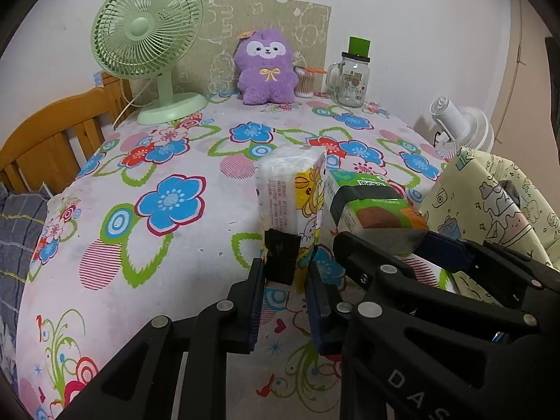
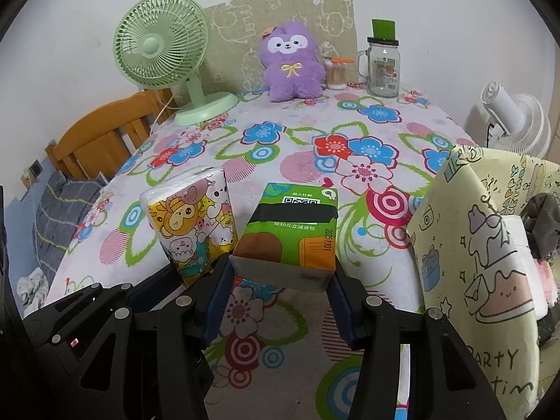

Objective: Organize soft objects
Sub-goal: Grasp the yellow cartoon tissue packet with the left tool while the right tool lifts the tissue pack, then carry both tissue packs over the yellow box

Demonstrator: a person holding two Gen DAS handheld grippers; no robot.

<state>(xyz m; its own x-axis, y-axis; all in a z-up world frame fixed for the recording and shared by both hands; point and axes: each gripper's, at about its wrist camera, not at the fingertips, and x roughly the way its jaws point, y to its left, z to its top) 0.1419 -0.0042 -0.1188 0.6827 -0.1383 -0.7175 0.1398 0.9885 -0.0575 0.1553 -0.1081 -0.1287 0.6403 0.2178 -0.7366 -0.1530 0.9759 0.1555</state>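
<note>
Plainly everything turns on the yellow cartoon-print bag [image 2: 490, 245], the biggest soft thing here, standing at the right edge of the flowered table [image 1: 168, 161]; judging by that, it is where both packs go. Nearer the bag, the right gripper [image 2: 283, 280] is clamped across the green tissue pack [image 2: 294, 224], whose long axis runs away from the jaws, just left of the bag's wall. Farther from the bag, the left gripper [image 1: 285, 273] pinches the cartoon tissue pack [image 1: 294, 192] upright by its lower end.
</note>
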